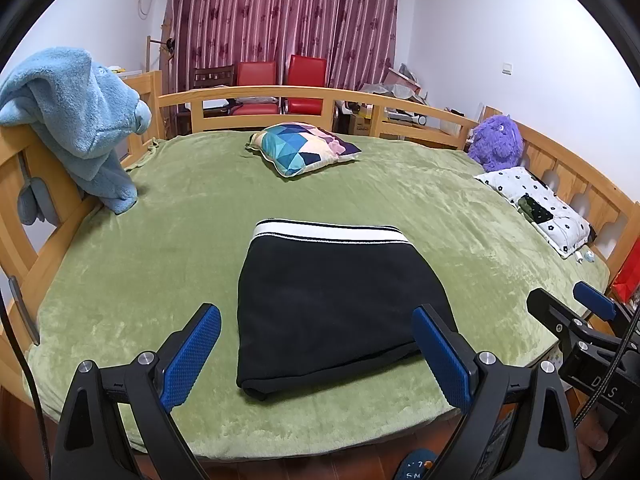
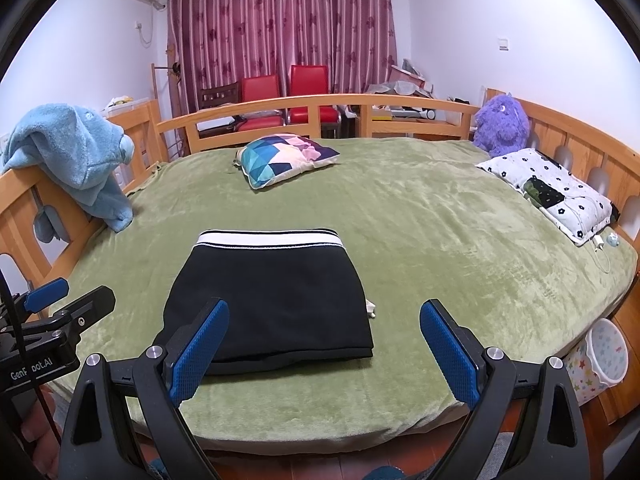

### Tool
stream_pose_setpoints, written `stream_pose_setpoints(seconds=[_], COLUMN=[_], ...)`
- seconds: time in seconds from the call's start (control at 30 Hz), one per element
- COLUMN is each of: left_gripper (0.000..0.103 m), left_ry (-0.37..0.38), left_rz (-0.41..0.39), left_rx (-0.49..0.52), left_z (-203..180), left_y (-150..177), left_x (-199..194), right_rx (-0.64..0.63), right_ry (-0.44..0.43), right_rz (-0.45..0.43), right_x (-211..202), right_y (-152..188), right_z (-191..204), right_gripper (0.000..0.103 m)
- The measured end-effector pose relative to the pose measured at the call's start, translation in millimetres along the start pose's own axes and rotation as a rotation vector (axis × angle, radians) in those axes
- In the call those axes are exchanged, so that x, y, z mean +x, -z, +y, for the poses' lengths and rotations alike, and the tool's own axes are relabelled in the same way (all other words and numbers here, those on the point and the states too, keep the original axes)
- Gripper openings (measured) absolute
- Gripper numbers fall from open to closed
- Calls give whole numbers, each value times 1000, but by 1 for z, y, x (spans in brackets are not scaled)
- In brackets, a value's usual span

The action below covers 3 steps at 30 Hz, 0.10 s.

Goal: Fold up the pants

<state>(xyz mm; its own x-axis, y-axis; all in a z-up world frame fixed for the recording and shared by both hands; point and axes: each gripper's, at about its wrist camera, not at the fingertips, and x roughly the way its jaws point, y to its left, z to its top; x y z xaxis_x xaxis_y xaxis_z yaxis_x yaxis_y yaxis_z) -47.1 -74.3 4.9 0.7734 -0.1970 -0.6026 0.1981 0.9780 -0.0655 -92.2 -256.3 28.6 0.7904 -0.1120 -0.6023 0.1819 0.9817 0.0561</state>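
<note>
The black pants lie folded into a compact rectangle on the green blanket, their white waistband at the far edge. My left gripper hovers open over the near edge of the bed, its blue pads either side of the bundle's near end, holding nothing. In the right wrist view the folded pants sit left of centre. My right gripper is open and holds nothing, its left pad in front of the bundle's near corner. Each gripper appears at the edge of the other's view.
A patterned cushion lies at the far middle of the bed. A blue plush towel hangs on the left rail. A purple plush toy and a white flowered pillow sit at the right. A starred bin stands beside the bed.
</note>
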Motion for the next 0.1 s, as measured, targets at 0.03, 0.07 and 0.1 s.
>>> stream_pose_setpoints(seconds=[0.03, 0.07, 0.1], left_gripper=[97, 97, 97], left_ry=[1, 2, 0], left_rz=[-1, -2, -8], left_rx=[-2, -2, 0], left_z=[-1, -2, -4], left_y=[-1, -3, -3], left_x=[-1, -1, -2], right_rx=[-1, -1, -2], right_ry=[0, 0, -1], right_rz=[0, 0, 1], right_x=[0, 0, 1], right_y=[0, 0, 0], right_z=[1, 2, 2], right_gripper=[95, 95, 95])
